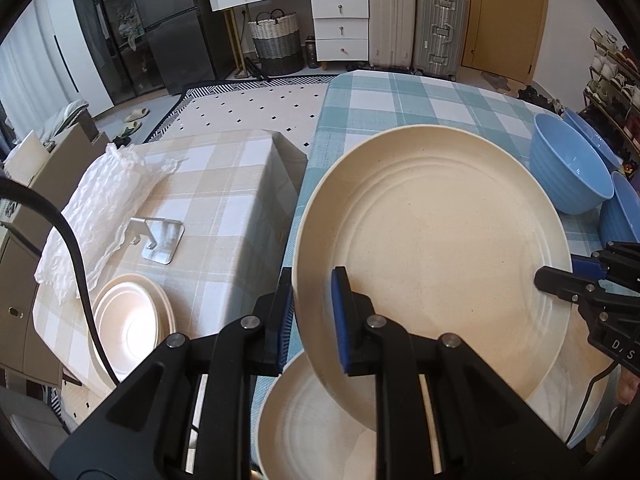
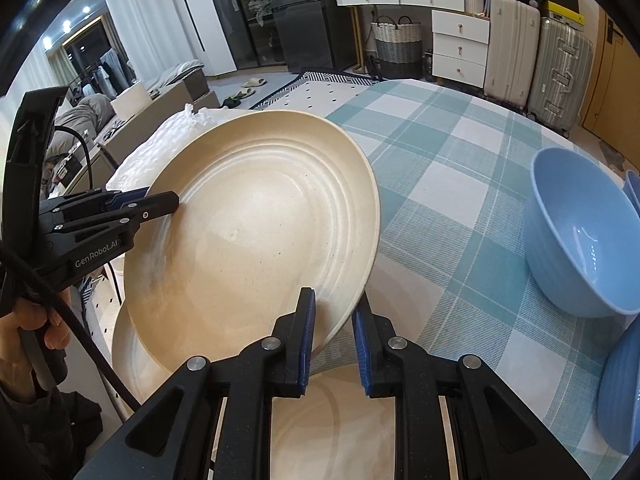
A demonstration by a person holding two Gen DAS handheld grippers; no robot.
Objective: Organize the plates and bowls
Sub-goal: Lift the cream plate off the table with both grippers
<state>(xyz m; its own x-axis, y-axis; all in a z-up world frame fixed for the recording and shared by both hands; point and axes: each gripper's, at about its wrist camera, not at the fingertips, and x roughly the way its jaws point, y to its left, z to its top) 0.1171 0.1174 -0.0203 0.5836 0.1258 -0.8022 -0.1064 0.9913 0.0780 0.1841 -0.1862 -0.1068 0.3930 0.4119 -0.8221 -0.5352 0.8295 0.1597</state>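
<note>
A large cream plate [image 1: 432, 256] hangs tilted above the blue checked table [image 1: 400, 100]. My left gripper [image 1: 314, 312] is shut on its near left rim. My right gripper [image 2: 334, 332] is shut on the plate [image 2: 256, 232] at the opposite rim. Each gripper shows in the other's view: the right gripper [image 1: 560, 280] at the plate's right edge, the left gripper [image 2: 160, 204] at its left edge. A second cream plate [image 1: 312, 420] lies beneath, partly hidden. Blue bowls [image 1: 568, 164] stand at the right, the nearest blue bowl [image 2: 580, 236] upright.
A lower beige checked table [image 1: 224, 184] on the left carries a stack of cream dishes [image 1: 132, 324], bubble wrap [image 1: 100, 200] and a metal stand [image 1: 160, 240]. A black cable [image 1: 80, 264] crosses it. A person's hand [image 2: 36, 328] holds the left gripper. Drawers and suitcases stand behind.
</note>
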